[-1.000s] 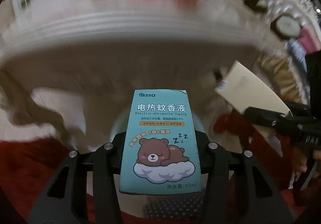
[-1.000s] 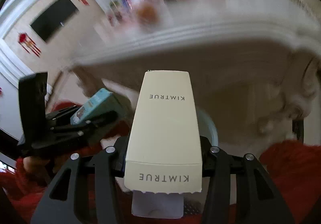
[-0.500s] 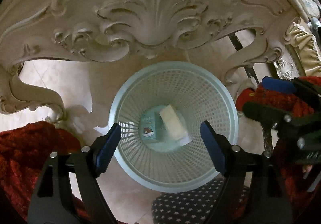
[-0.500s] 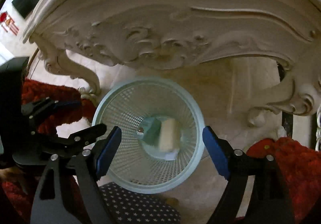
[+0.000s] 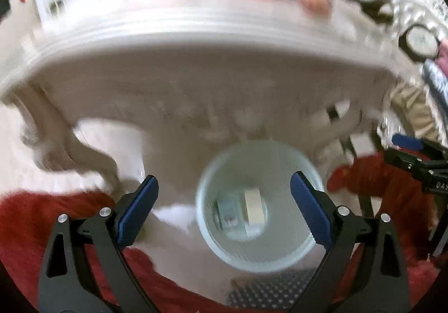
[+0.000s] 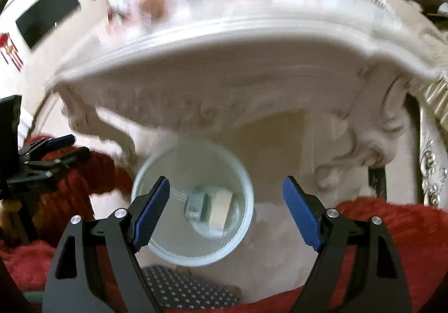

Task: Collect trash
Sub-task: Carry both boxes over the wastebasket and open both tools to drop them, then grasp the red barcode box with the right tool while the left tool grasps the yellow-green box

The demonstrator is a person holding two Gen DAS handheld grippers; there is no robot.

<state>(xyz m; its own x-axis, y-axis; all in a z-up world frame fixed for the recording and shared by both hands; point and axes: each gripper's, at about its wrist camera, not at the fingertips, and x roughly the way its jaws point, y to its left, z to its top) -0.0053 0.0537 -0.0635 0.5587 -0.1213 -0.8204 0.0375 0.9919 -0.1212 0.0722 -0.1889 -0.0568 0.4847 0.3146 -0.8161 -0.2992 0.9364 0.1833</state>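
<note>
A pale blue mesh waste basket (image 5: 291, 252) stands on the floor under an ornate white table; it also shows in the right wrist view (image 6: 156, 247). A teal mosquito-liquid box (image 5: 228, 215) and a cream carton (image 5: 254, 208) lie on its bottom, also visible in the right wrist view as the teal box (image 6: 196, 206) and the cream carton (image 6: 221, 209). My left gripper (image 5: 222, 208) is open and empty above the basket. My right gripper (image 6: 225, 210) is open and empty above it too. Both views are motion-blurred.
The carved white table edge (image 5: 196, 32) arches over the basket, with blurred items on top. Red fabric (image 6: 392, 229) lies on both sides. A dark star-patterned cloth (image 6: 182, 287) sits in front of the basket. The other gripper shows at the right (image 5: 417, 161) and at the left (image 6: 42, 156).
One second ago each gripper held a box; both boxes dropped into the basket and the jaws stand open. Since half a second ago both cameras have tilted up and back, showing the tabletop.
</note>
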